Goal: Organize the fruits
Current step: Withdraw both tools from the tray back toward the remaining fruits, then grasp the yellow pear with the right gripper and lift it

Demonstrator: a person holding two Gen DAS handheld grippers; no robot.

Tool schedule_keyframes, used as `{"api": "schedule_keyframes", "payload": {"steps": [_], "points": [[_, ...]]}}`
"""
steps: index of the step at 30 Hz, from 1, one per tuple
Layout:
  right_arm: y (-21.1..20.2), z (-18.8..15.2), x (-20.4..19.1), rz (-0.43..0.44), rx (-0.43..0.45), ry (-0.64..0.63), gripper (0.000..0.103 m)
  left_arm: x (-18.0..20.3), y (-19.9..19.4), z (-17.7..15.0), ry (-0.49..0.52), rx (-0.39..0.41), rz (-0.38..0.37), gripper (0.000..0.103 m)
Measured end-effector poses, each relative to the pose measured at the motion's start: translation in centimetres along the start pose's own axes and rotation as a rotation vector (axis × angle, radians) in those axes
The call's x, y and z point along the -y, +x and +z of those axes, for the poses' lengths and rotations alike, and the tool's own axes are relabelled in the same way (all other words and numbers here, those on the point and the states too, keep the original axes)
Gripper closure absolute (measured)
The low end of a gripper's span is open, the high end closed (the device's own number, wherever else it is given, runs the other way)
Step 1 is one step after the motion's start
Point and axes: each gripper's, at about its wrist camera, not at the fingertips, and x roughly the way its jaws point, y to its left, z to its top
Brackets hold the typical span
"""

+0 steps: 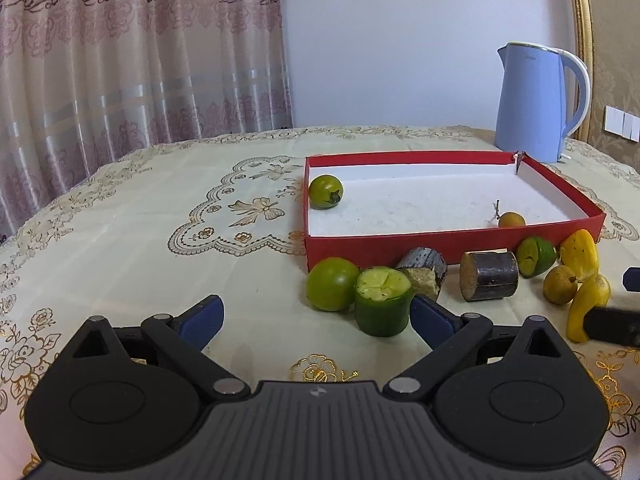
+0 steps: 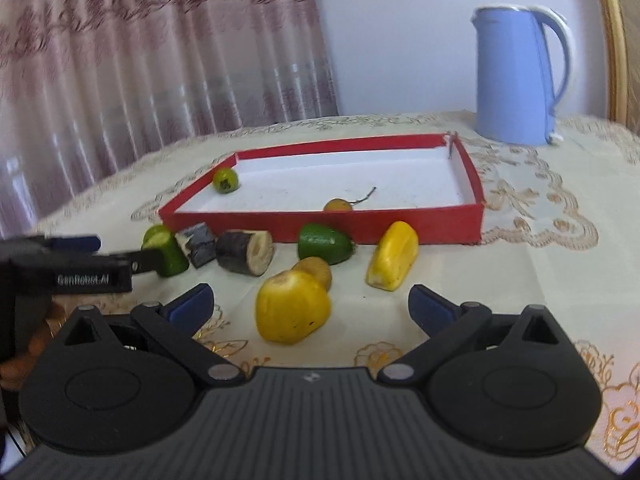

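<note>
Left gripper [image 1: 316, 320]: jaws spread wide, nothing held. Cut green cucumber piece [image 1: 383, 301] stands just ahead, against the inner side of its right finger; a whole green fruit [image 1: 332, 283] touches the piece on the left. Red tray [image 1: 452, 242] lies beyond, holding a green tomato [image 1: 326, 191].

Right gripper [image 2: 310, 306]: jaws also wide apart, empty. Yellow fruit piece [image 2: 292, 307] sits between its fingertips, touching neither. Second yellow piece [image 2: 393, 256] ahead, slightly right.

Only the right wrist view shows the left gripper's side, with its "GenRobot.AI" label.
</note>
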Motion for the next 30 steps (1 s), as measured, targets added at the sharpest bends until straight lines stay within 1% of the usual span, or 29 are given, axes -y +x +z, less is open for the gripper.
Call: {"api": "schedule_keyframes", "payload": {"steps": [2, 3, 5, 6, 8, 10, 12, 13, 16, 22, 30], "points": [[0.1, 0.0, -0.8, -0.023, -0.006, -0.044, 0.014, -0.1, 0.0, 0.0, -0.002, -0.003, 0.001, 0.003], [0.2, 0.0, -1.0, -0.02, -0.014, -0.056, 0.016, -0.1, 0.0, 0.0, -0.002, -0.004, 0.002, 0.003], [0.4, 0.0, -1.1, -0.015, -0.027, -0.054, 0.027, -0.1, 0.0, 0.0, -0.002, -0.005, 0.003, 0.003], [0.6, 0.1, -1.1, -0.014, -0.04, -0.056, 0.03, 0.0, 0.0, 0.1, -0.002, -0.004, 0.002, 0.003], [0.8, 0.1, -1.1, -0.007, -0.055, -0.057, 0.047, 0.0, 0.0, 0.1, -0.001, -0.005, 0.003, 0.003], [1.1, 0.1, -1.1, -0.002, -0.073, -0.054, 0.053, 0.0, 0.1, 0.1, 0.001, -0.007, 0.002, 0.003], [1.2, 0.2, -1.1, -0.003, -0.076, -0.056, 0.055, 0.0, 0.1, 0.0, 0.002, -0.009, 0.006, 0.003], [1.3, 0.2, -1.0, -0.002, -0.078, -0.051, 0.062, 0.0, 0.1, 0.0, 0.003, -0.011, 0.008, 0.003], [1.1, 0.2, -1.0, 0.005, -0.072, -0.038, 0.063, 0.0, 0.1, 0.0, 0.004, -0.011, 0.01, 0.003], [0.7, 0.1, -1.3, -0.005, -0.062, -0.058, 0.063, 0.0, 0.2, -0.1, 0.005, -0.013, 0.01, 0.003], [-0.2, 0.8, -0.9, 0.0, -0.031, -0.047, 0.063, 0.1, 0.2, 0.0, 0.007, -0.015, 0.01, 0.003]]}}
